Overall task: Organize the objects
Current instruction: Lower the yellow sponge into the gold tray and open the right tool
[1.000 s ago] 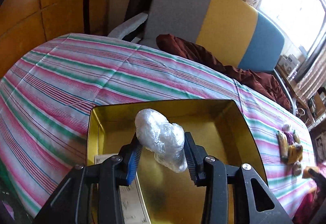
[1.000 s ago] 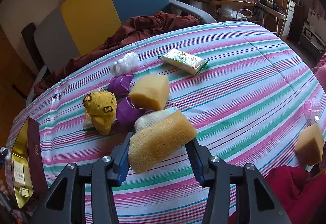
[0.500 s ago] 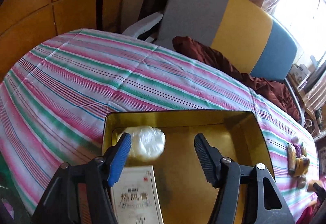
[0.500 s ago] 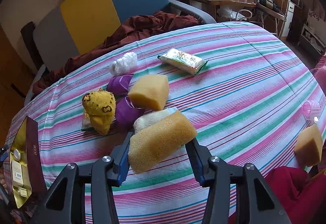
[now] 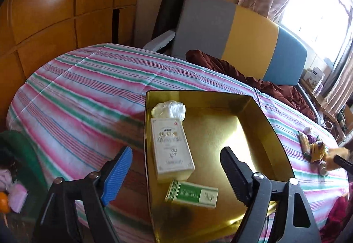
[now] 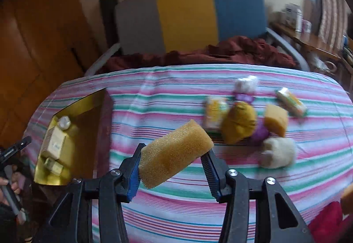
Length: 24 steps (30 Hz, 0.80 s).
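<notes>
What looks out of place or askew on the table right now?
Nothing looks spilled or damaged. The gold tin holds a plastic-wrapped bundle, a white box and a green box lying askew. The right gripper carries a sponge tilted between its pads. Unsorted items remain clustered on the striped cloth.

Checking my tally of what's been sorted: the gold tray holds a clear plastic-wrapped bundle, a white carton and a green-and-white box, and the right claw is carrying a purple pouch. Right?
Not quite. The right claw grips a yellow-brown sponge block, not a purple pouch, as the right wrist view shows. The gold tray does hold the plastic-wrapped bundle, white carton and green-and-white box.
</notes>
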Each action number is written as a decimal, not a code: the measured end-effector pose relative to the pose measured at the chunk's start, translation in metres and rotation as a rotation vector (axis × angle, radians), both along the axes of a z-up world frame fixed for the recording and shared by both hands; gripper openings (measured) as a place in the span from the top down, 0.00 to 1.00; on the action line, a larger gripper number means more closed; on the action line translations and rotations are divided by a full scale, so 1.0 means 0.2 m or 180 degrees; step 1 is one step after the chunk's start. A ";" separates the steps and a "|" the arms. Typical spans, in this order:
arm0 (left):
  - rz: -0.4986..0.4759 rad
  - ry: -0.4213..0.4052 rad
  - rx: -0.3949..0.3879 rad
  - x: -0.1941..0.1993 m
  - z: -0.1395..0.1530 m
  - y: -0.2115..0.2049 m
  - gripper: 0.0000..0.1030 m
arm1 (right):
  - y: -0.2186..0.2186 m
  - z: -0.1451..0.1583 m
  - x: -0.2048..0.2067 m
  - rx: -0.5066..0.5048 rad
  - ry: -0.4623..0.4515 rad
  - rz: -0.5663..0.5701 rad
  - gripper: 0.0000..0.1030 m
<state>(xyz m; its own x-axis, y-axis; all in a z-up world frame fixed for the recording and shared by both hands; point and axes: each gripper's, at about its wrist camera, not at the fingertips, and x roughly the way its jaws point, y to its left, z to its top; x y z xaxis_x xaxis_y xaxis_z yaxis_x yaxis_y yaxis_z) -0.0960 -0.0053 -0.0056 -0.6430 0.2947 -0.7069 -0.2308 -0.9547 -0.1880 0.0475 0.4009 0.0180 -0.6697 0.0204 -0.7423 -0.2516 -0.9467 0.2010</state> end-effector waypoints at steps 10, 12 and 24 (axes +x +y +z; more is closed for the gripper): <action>0.0125 0.0000 0.0028 0.17 -0.01 -0.10 0.00 | -0.78 -0.18 -0.57 -0.0301 -0.0369 0.1046 0.48; 0.0170 0.0057 -0.0088 0.19 -0.01 -0.10 0.00 | -0.87 -0.23 -0.65 -0.0317 -0.0453 0.1084 0.47; 0.0422 0.0223 -0.0210 0.23 -0.05 -0.16 0.00 | -1.19 -0.32 -0.80 -0.0494 -0.0581 0.1495 0.15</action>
<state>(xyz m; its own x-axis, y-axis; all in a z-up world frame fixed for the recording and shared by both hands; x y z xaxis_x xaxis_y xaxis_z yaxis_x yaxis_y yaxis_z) -0.0505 -0.0377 -0.0161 -0.7215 0.1583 -0.6741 -0.1124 -0.9874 -0.1116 -0.1129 0.1632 -0.0469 -0.4398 -0.3703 -0.8182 0.1487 -0.9285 0.3403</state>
